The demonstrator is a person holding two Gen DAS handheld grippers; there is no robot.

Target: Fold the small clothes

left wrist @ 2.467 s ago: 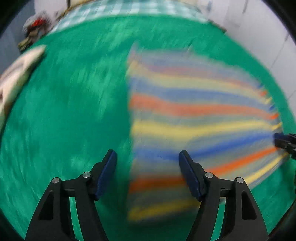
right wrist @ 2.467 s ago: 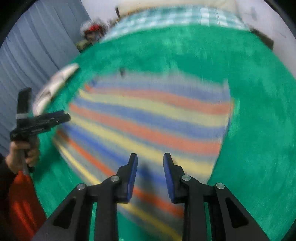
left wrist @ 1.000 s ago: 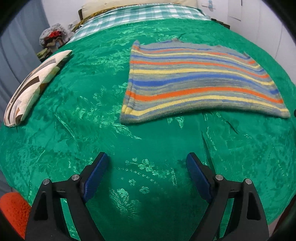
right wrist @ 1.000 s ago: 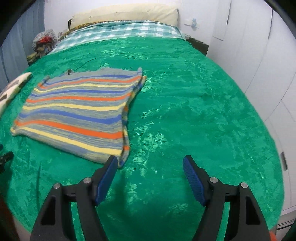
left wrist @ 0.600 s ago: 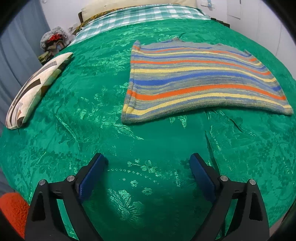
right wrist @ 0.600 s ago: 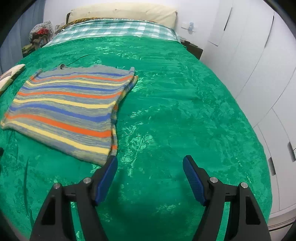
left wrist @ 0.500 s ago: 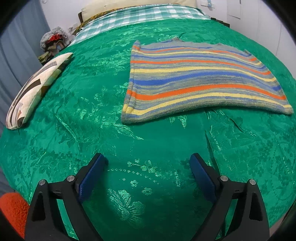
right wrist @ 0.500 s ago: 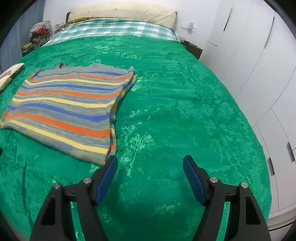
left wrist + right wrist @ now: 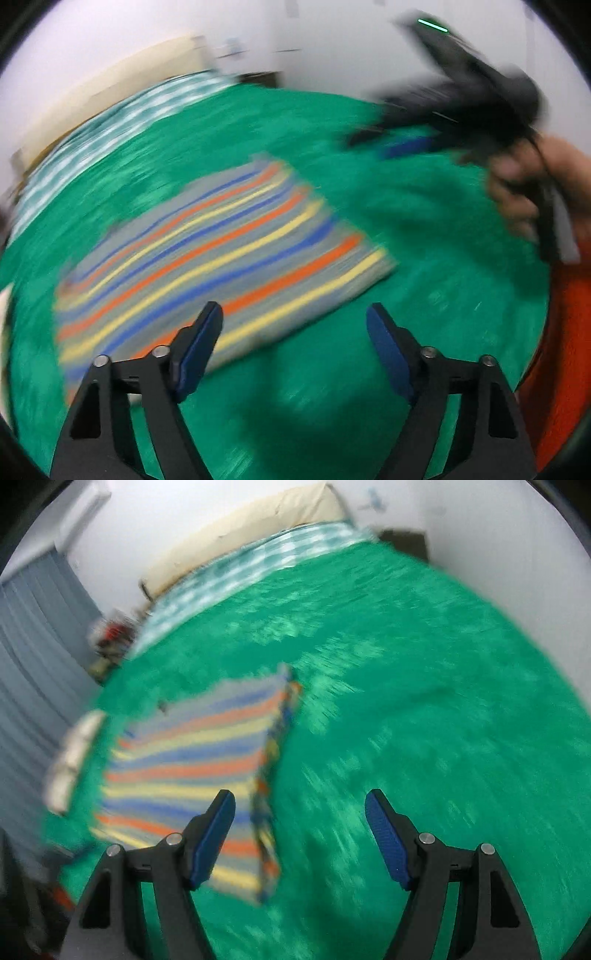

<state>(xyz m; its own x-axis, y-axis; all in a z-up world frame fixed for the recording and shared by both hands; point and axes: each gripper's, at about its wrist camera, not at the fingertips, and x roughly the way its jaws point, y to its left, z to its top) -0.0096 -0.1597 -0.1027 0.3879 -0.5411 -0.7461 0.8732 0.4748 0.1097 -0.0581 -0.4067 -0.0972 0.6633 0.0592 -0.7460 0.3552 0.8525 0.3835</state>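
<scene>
The left gripper [image 9: 294,328], black with blue-padded fingers, has its jaws spread wide and holds nothing; its left pad overlaps the near edge of the garment in the picture, though whether it touches the cloth cannot be told through the blur. The right gripper [image 9: 300,812] is likewise wide open and empty, its left pad in front of the garment's near corner.

The folded knitted garment with orange, yellow, blue and grey stripes [image 9: 207,254] lies flat on the shiny green patterned bedspread [image 9: 424,295], from about 9 to 2 o'clock of the left gripper's fingers. In the right wrist view the same garment [image 9: 195,760] sits towards 10 o'clock.

Only the left wrist view shows the right gripper from outside [image 9: 402,146], at 2 o'clock, above the bedspread and blurred, gripped by the person's right hand [image 9: 524,192] with an orange sleeve [image 9: 565,332] below. Only the right wrist view shows the grey curtain [image 9: 33,664] at 9 o'clock, a pale patterned cushion [image 9: 74,757] just beside the garment, and the cream headboard [image 9: 251,528] behind a green-and-white checked sheet [image 9: 240,568].
</scene>
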